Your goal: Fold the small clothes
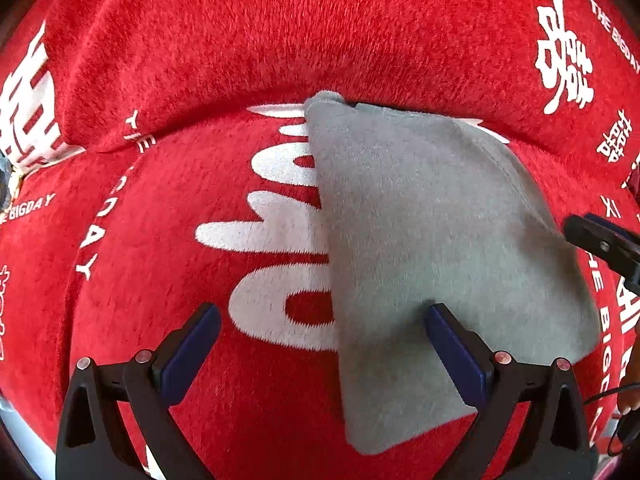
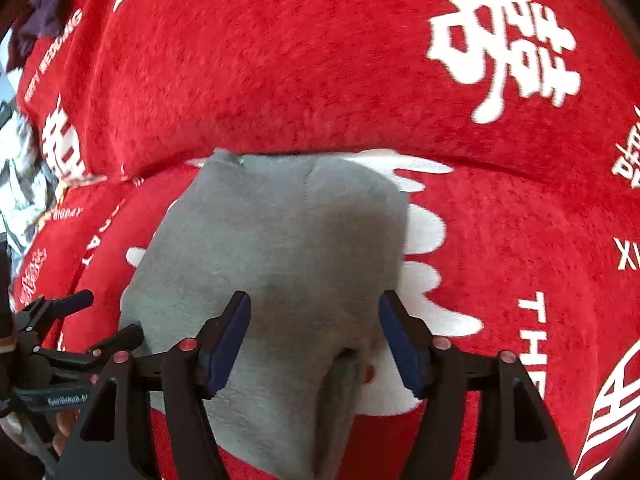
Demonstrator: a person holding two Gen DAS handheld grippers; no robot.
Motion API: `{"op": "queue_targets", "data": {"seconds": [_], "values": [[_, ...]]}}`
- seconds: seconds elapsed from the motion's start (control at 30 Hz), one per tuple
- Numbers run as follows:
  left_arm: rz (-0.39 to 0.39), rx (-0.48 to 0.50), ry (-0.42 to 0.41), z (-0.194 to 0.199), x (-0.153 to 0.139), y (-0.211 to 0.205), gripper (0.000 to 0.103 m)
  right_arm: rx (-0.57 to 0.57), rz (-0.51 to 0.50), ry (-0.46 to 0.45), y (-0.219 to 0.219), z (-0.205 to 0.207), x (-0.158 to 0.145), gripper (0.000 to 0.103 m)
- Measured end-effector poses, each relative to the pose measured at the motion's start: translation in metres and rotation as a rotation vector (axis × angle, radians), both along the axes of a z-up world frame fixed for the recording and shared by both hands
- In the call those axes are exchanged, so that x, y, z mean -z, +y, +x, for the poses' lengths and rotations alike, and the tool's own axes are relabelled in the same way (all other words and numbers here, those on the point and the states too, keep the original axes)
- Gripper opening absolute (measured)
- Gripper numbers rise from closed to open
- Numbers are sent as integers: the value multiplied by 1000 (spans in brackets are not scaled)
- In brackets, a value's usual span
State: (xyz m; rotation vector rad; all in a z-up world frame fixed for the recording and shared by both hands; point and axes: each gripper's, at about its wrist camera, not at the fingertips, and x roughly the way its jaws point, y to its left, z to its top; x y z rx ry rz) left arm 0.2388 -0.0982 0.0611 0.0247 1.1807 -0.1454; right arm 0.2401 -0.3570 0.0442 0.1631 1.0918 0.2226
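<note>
A small grey garment [image 1: 432, 220] lies folded flat on a red plush cover [image 1: 200, 60] printed with white characters. In the left wrist view my left gripper [image 1: 322, 322] stands open just above the cover; its right finger [image 1: 452, 344] is over the garment's near left part, and its left finger is over bare red fabric. In the right wrist view the same grey garment [image 2: 272, 240] fills the middle. My right gripper [image 2: 314, 308] hangs open over its near end, with nothing pinched between the pads. A creased fold runs down the garment's near edge.
The red cover [image 2: 320, 60] rises into a padded ridge behind the garment. The right gripper's tip [image 1: 600, 240] pokes in at the right edge, and the left gripper [image 2: 80, 320] shows at lower left. Purple cloth [image 2: 44, 12] and pale patterned fabric [image 2: 20, 168] lie at the far left.
</note>
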Motion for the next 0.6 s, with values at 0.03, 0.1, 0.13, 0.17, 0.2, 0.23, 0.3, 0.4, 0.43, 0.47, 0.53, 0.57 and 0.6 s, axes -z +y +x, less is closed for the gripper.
{"op": "queue_targets", "data": {"seconds": [0.03,0.1,0.13,0.17,0.2,0.23,0.3,0.4,0.43,0.47,0.53,0.57,0.6], "values": [[-12,-5,14,7,1,0,103,16,9,4,-9,1,1,76],[-42,-16,33,16,1,2,103,49,19,18,-23,3,3,77],[-59,-19,43,19,1,2,103,66,27,27,-31,3,5,77],[-81,-23,50,23,0,2,103,85,38,34,-39,4,7,77],[-93,-26,52,27,-1,2,103,103,55,39,-47,5,8,77],[-96,-28,52,29,-2,1,103,119,75,43,-54,5,9,77],[-101,-37,47,37,-5,0,103,145,117,58,-64,7,14,77],[-187,-55,99,51,-1,2,103,142,149,75,-63,13,22,77],[-208,-60,120,56,3,1,103,135,155,81,-60,15,25,77],[-220,-64,141,60,7,-1,103,127,164,89,-57,18,29,77],[-213,-58,164,68,15,-7,103,113,186,113,-50,25,38,77],[-214,-43,173,71,19,-12,103,108,202,132,-47,29,44,77],[-224,-30,181,72,22,-14,103,103,223,154,-43,32,50,77]]}}
